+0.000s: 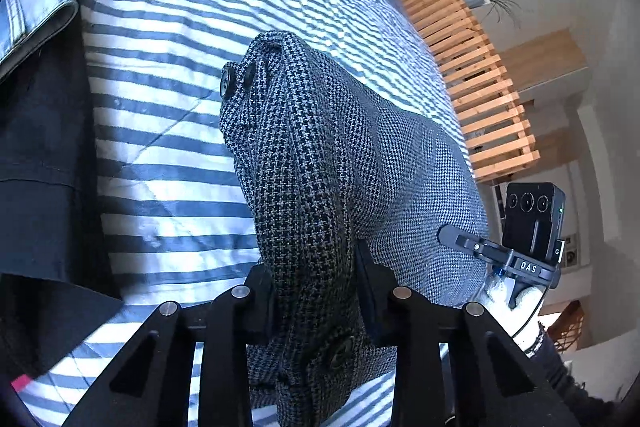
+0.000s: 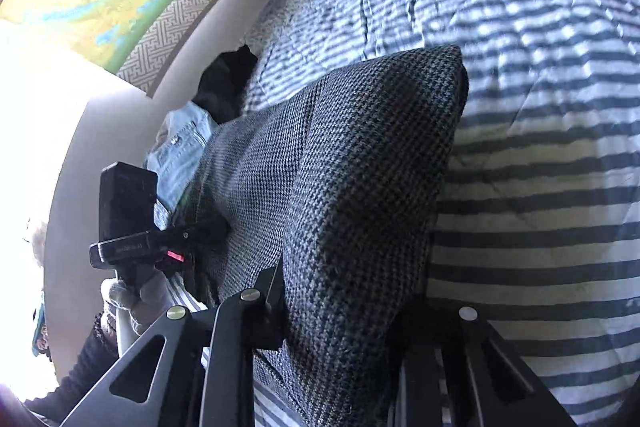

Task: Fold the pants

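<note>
Claws both clamped on grey houndstooth wool pants [image 1: 312,155]: left claw [image 1: 316,291], right claw [image 2: 344,311]. Lift evenly, keeping the edge taut over the striped bed [image 1: 168,107].

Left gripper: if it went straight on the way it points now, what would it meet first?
The left gripper is already shut on the houndstooth pants, whose bunched fabric fills the line ahead. Beyond that fold, it would probably meet the striped bedcover, though depth is unclear.
</note>
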A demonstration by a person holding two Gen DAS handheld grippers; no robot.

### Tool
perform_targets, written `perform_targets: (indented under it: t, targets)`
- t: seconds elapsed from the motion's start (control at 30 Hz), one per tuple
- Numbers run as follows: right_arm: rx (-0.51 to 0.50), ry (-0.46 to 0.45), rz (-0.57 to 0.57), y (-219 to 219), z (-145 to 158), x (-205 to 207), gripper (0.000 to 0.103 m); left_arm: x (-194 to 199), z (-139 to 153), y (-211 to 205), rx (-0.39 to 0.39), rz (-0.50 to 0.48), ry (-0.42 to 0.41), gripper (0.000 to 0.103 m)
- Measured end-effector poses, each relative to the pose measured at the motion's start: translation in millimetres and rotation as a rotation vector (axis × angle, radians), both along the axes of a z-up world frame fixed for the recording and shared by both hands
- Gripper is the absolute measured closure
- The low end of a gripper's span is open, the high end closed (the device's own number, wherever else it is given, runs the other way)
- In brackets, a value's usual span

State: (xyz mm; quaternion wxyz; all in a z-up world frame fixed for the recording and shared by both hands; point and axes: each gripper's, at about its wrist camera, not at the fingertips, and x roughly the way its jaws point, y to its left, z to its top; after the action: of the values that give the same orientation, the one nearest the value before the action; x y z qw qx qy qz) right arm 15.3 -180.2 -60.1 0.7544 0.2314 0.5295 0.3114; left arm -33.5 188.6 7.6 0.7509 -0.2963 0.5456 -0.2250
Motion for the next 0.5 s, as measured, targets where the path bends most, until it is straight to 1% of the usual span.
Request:
perform_targets:
  t: [0.07,0.13,0.2,0.23,0.27,0.3,0.33,0.4,0.47,0.5]
  targets:
    - [-0.022,-0.023,-0.005,-5,11,0,0.081,2,8,-7,0.009,-0.018,-0.030,0.070]
    - [-0.031,-0.007,-0.029,-13,10,3,0.081,7,3,-15,0.012,-0.029,-0.008,0.070]
    - [-0.042,0.017,-0.046,-17,3,6,0.082,14,-8,-24,0.060,-0.043,0.007,0.069]
    - [-0.055,0.032,-0.050,-17,-4,9,0.082,18,-18,-29,0.086,-0.042,0.025,0.065]
    - [-0.077,0.048,-0.054,-14,-12,11,0.082,21,-27,-31,0.092,-0.029,0.047,0.062]
    - [-0.095,0.059,-0.062,-12,-19,13,0.082,22,-30,-31,0.091,-0.020,0.057,0.051]
    - [-0.095,0.063,-0.066,-13,-22,13,0.082,24,-33,-27,0.087,0.002,0.072,0.038]
    - [-0.075,0.071,-0.066,-15,-26,15,0.081,25,-36,-24,0.117,0.016,0.072,0.026]
    - [-0.086,0.079,-0.060,-17,-26,17,0.077,26,-38,-23,0.120,0.003,0.077,0.024]
    - [-0.110,0.082,-0.060,-19,-27,17,0.068,26,-40,-22,0.112,-0.002,0.081,0.024]
